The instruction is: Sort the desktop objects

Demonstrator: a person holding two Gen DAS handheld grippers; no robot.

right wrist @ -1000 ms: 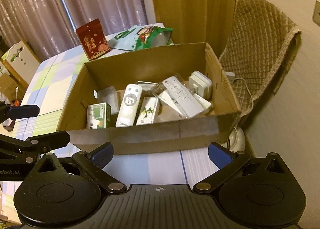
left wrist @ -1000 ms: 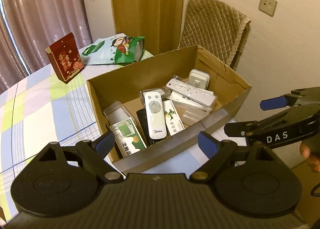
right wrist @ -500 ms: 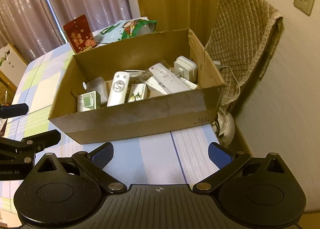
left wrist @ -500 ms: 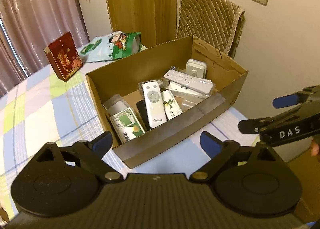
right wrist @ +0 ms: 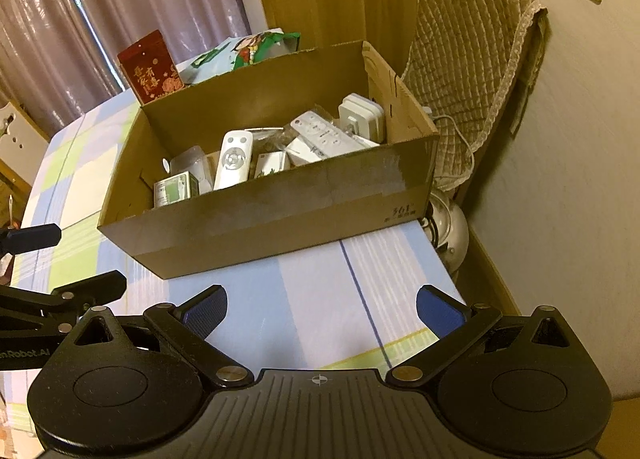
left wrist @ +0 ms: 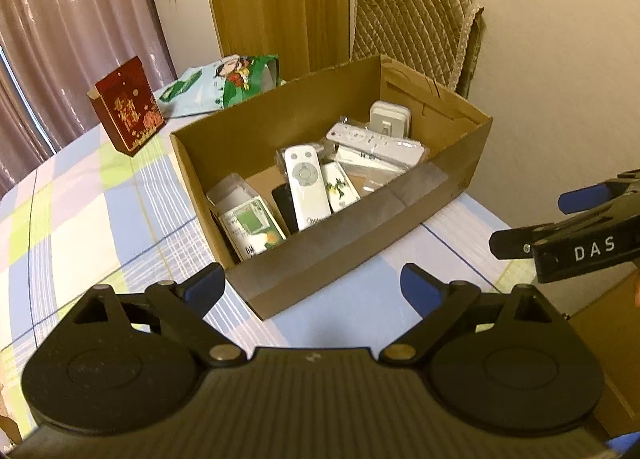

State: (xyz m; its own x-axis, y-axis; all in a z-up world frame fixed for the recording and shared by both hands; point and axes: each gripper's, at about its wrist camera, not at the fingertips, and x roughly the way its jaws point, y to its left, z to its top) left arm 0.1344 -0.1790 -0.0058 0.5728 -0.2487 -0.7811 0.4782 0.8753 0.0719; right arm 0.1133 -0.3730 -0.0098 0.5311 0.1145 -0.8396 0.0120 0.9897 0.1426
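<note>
Remotes and small boxes are lying jumbled in the cardboard box (left wrist: 448,175) on the checked desk (left wrist: 100,199). I'm holding the left tongs (left wrist: 308,287), whose jaws have just been opening, and the right tongs (right wrist: 322,309) spread wide and empty over the desk, short of the box.

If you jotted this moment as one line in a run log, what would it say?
left gripper: open, empty | right gripper: open, empty | cardboard box: on table, holds white remote and small packs | both short of box

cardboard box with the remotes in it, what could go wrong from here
The cardboard box sits right at the table corner, so a nudge could push it off toward the chair. The white remote lies piled on other items, so a grab may snag its neighbours. Both the left gripper and right gripper are open, close together, and could collide.
</note>
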